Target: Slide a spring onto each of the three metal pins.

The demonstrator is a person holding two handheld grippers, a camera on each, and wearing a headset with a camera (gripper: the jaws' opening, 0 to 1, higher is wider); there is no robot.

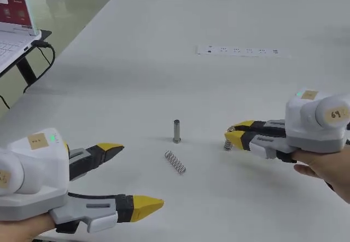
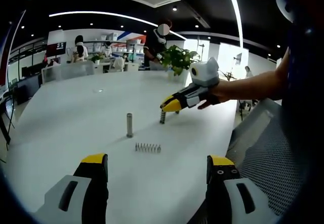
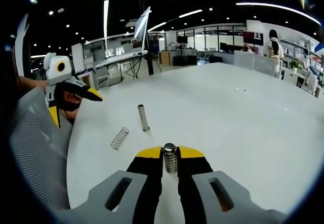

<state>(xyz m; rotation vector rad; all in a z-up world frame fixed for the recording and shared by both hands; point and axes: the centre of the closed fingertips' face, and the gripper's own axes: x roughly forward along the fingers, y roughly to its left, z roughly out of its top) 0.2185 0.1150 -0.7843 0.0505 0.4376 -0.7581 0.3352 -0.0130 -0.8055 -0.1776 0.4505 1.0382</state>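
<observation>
The right gripper [image 1: 234, 132] is clenched on a small silver coil spring [image 3: 171, 163] ringed round a short upright metal pin [image 3: 170, 147], probably pinching there to press the coil down the shaft (or to steady the pin while it seats). The left gripper [image 1: 141, 175] hangs with its jaws spread wide and empty, apparently readied for the loose silver spring [image 1: 175, 162] lying flat just beside the bare grey steel pin [image 1: 176, 131]. The broad white table [image 1: 164, 61] lies open around both, with its edges and the white power strip [image 1: 238, 51] well apart.
</observation>
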